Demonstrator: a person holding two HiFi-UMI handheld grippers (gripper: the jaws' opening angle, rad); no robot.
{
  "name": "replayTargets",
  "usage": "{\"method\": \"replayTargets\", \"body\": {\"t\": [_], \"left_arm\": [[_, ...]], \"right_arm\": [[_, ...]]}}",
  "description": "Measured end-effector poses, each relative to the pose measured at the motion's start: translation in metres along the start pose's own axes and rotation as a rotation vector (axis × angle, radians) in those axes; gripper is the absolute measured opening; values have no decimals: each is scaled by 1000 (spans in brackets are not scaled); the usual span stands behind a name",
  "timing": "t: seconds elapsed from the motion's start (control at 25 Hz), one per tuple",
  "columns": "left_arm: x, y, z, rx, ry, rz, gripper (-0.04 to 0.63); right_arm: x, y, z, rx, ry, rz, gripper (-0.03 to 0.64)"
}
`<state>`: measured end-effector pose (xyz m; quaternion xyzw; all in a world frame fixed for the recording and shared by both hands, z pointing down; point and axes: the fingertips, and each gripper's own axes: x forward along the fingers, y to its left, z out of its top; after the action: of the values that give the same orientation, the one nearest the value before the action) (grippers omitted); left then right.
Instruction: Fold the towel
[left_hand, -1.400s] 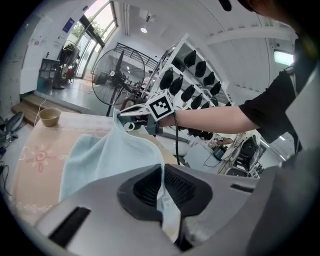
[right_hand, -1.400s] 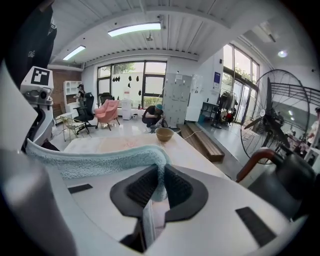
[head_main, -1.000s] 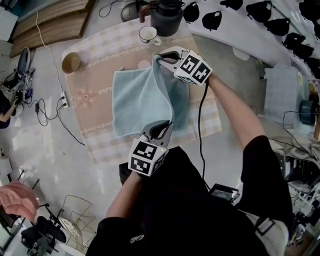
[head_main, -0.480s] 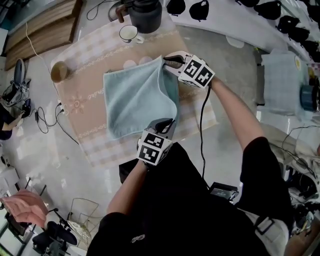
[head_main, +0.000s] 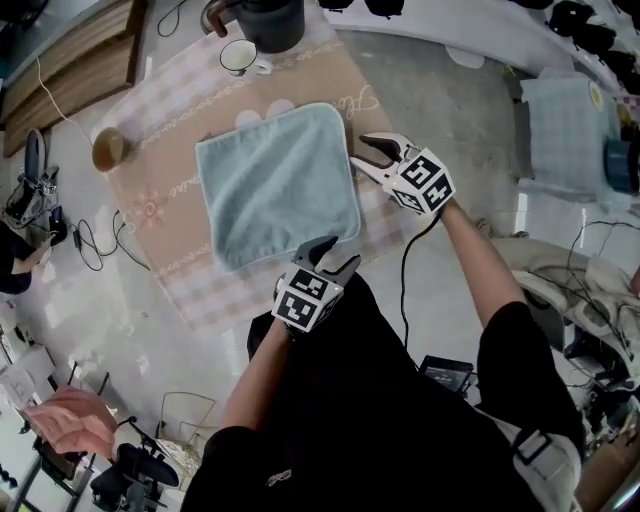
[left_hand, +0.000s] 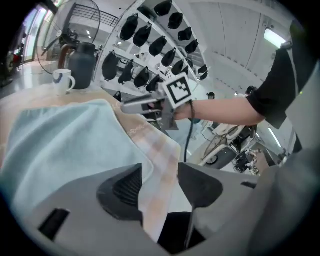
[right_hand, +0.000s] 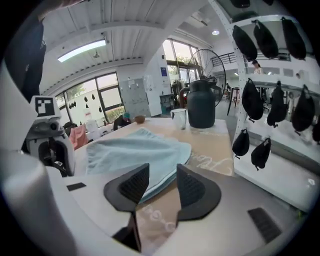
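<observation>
A light-blue towel (head_main: 277, 185) lies folded flat on the checked tablecloth (head_main: 160, 215). My left gripper (head_main: 335, 253) hovers just off the towel's near corner, jaws open after just opening, nothing pressed between them. My right gripper (head_main: 366, 150) stands beside the towel's right edge, also just opened and empty. In the left gripper view the towel (left_hand: 65, 145) spreads ahead of the gripper (left_hand: 160, 182), its corner and the cloth's edge showing in the gap. In the right gripper view the towel (right_hand: 135, 147) lies just beyond the gripper (right_hand: 162, 186).
A dark kettle (head_main: 270, 18) and a white mug (head_main: 238, 57) stand at the table's far end, a brown cup (head_main: 107, 150) at its left corner. Cables (head_main: 95, 245) trail on the floor to the left. Another person's hand (head_main: 68, 420) shows at lower left.
Both grippers have let go of the lifted towel edge and pulled back. The towel now lies flat in a folded square, and both pairs of jaws stand apart.
</observation>
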<state>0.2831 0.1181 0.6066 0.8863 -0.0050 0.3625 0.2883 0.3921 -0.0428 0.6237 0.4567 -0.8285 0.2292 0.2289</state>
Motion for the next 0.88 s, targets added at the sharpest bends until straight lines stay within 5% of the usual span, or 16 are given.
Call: {"method": "replayTargets", "body": {"t": [0.2, 0.56, 0.88], "left_arm": [[-57, 40, -24, -32, -64, 127, 209], [-137, 99, -87, -29, -24, 297, 209], [-163, 107, -104, -209, -150, 341, 209]], "right_arm": [[-20, 62, -36, 42, 22, 0, 149], [-20, 139, -62, 42, 84, -1, 149], [-9, 172, -39, -18, 103, 24, 149]]}}
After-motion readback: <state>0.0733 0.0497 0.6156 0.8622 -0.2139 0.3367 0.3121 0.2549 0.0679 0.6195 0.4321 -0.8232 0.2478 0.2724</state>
